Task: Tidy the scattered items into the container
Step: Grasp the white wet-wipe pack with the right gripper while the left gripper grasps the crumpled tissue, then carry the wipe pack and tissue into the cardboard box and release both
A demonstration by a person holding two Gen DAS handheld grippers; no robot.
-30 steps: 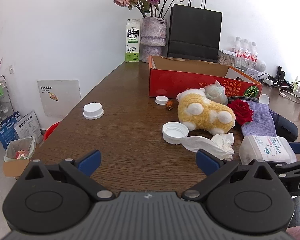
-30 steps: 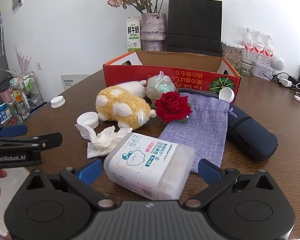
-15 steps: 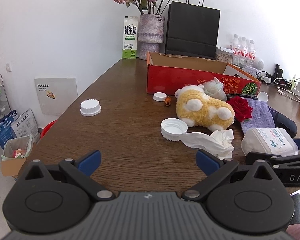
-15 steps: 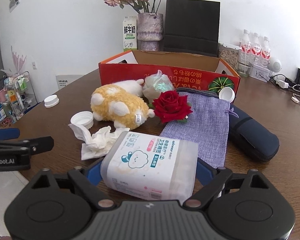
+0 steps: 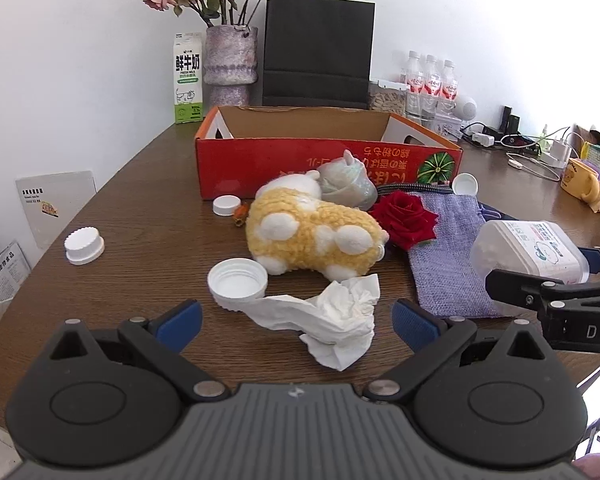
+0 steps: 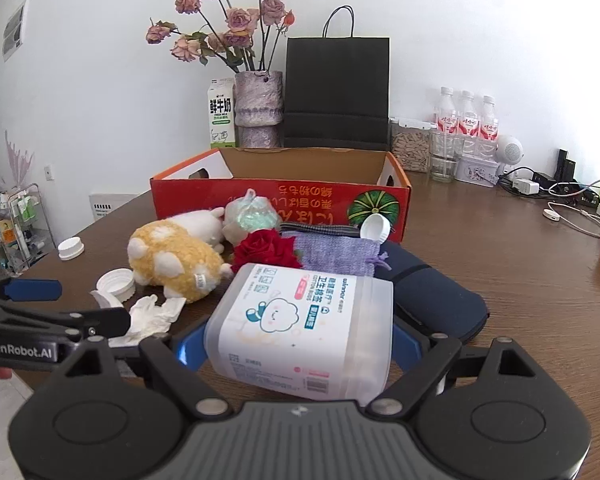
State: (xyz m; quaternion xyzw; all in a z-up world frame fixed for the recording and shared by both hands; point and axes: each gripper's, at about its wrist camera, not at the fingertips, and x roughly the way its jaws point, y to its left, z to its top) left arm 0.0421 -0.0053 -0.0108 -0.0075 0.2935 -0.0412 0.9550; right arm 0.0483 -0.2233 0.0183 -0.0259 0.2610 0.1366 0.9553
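Note:
My right gripper [image 6: 300, 346] is shut on a white cotton-swab box [image 6: 304, 324] and holds it above the table; the box also shows in the left wrist view [image 5: 528, 254]. My left gripper [image 5: 296, 322] is open and empty just before a crumpled tissue [image 5: 336, 320]. An open red cardboard box [image 5: 324, 156] stands behind. In front of it lie a yellow plush toy [image 5: 312, 236], a red rose [image 5: 404, 220], a purple cloth pouch [image 5: 448, 256], a dark blue case [image 6: 432, 296] and white caps [image 5: 238, 282].
A milk carton [image 5: 188, 78], a flower vase [image 5: 230, 68] and a black paper bag [image 5: 318, 52] stand behind the box. Water bottles [image 6: 466, 120], cables and a yellow mug [image 5: 580, 180] are at the right. The table's left edge drops near a lone cap [image 5: 84, 246].
My right gripper closed on the cotton-swab box and lifted it off the table. My left gripper moved forward and right, toward the tissue, still open.

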